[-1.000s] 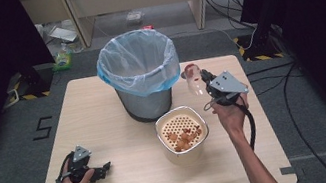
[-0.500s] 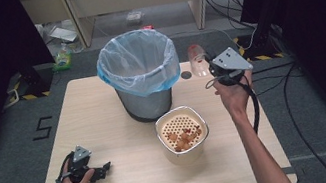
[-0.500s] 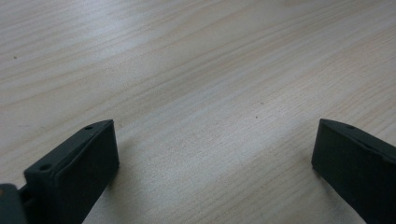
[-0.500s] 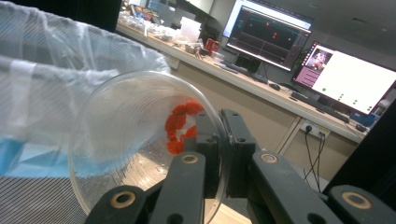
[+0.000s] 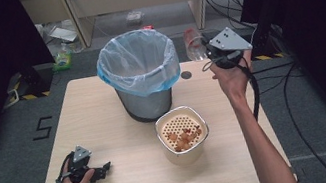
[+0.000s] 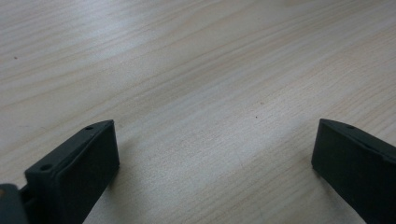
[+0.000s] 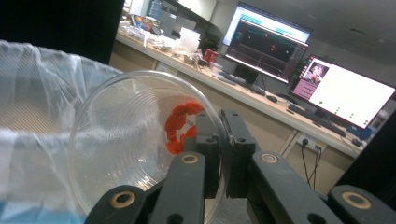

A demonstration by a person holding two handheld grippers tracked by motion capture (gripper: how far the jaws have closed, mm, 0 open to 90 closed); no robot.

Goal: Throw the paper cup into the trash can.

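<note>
Wooden tabletop [image 5: 104, 117], broad and mostly bare. Far centre, grey bin [image 5: 140, 75] lined with a pale blue bag, upright and open. Just near-right of it, white strainer bowl [image 5: 182, 133] with a few brown-orange scraps left on its perforated insert. Raised at the bin's far-right rim, clear plastic cup [image 5: 193, 45], tipped on its side with its mouth towards the bag, pinched by the wall in right gripper [image 7: 219, 154], jaws clamped together on it. Near-left, resting on the wood, left gripper [image 6: 210, 154], jaws wide apart and holding nothing. Judged mid-way: cup lifted and poised for dropping in; release left to do, bowl scraps untouched.
</note>
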